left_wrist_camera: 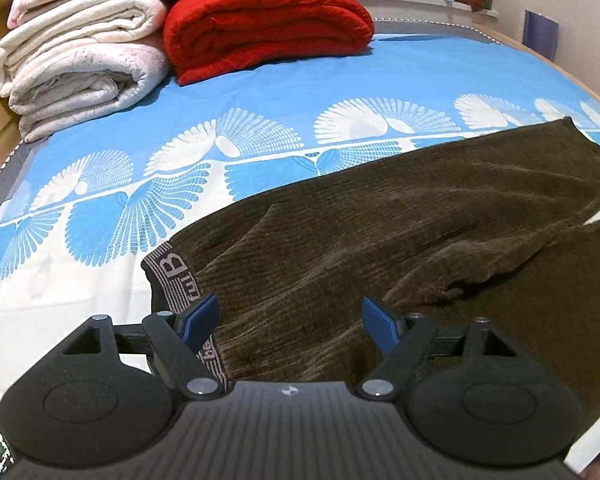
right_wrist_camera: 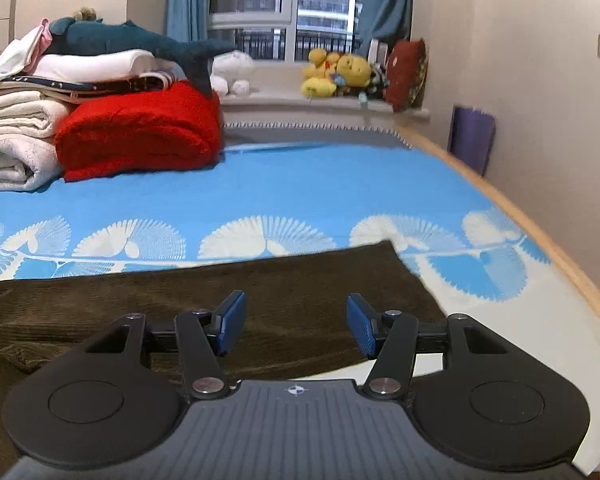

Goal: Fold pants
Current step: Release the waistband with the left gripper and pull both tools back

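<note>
Dark brown corduroy pants [left_wrist_camera: 380, 232] lie spread across the blue and white bed sheet [left_wrist_camera: 260, 92], with the lettered waistband [left_wrist_camera: 178, 280] at the left. My left gripper [left_wrist_camera: 288, 320] hovers just above the waistband end, jaws wide apart and nothing between the blue pads. In the right wrist view the leg end of the pants [right_wrist_camera: 260, 280] lies flat with its corner toward the right. My right gripper [right_wrist_camera: 296, 322] hangs over that end, open, with only cloth below it and none pinched.
A folded red blanket [left_wrist_camera: 268, 24] and stacked white quilts [left_wrist_camera: 76, 64] sit at the far left of the bed. A plush shark [right_wrist_camera: 140, 42] lies on the stack. Stuffed toys [right_wrist_camera: 340, 72] line the window sill. The bed's wooden edge [right_wrist_camera: 540, 232] runs along the right wall.
</note>
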`<state>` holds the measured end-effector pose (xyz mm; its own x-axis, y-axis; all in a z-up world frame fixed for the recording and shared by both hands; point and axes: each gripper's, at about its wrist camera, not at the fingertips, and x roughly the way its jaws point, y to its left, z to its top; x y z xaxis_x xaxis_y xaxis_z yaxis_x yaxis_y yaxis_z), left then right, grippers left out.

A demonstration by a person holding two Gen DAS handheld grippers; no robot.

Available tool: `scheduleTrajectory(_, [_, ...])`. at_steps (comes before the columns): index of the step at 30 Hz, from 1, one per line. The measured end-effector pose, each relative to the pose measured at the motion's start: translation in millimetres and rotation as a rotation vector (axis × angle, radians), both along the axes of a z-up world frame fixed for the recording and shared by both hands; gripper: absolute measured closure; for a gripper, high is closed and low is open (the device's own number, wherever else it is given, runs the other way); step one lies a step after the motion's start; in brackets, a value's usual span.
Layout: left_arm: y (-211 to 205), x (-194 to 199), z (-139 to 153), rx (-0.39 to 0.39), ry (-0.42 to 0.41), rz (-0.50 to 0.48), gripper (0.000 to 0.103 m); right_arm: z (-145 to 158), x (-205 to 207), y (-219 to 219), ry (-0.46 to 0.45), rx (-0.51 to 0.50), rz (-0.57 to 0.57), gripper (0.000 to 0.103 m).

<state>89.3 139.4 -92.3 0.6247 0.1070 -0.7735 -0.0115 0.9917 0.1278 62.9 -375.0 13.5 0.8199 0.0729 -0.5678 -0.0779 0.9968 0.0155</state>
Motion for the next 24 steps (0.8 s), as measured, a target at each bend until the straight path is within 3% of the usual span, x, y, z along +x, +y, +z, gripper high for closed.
scheduleTrajectory(8, [-9.1,28.6,-1.1,-0.019,-0.003,-0.007,0.020,-7.1,20.3,14.4,0.002,-0.025,0.020,0.040])
scheduleTrajectory(14, [0.2,59.9,-1.2,-0.101,-0.010,0.090,0.021,-4.8,30.2,22.2,0.013,0.016,0.078,0.039])
scheduleTrajectory(16, [3.9,72.6,-5.0,-0.116,0.002,0.116,0.030,-4.2,34.4,23.1,0.019,0.023,0.094,0.039])
scheduleTrajectory(18, [8.7,86.0,-9.2,-0.131,0.015,0.141,0.067,-5.5,38.8,22.9,0.034,0.026,0.100,0.039])
scheduleTrajectory(20, [15.9,100.0,-13.1,-0.146,0.021,0.175,0.087,-8.0,42.8,22.2,0.050,0.026,0.100,0.040])
scheduleTrajectory(22, [22.0,114.1,-16.3,-0.152,0.004,0.200,0.089,-11.4,47.8,20.2,0.073,0.016,0.095,0.045])
scheduleTrajectory(24, [28.2,128.3,-20.6,-0.141,-0.012,0.218,0.089,-13.5,51.2,16.7,0.091,0.014,0.089,0.063])
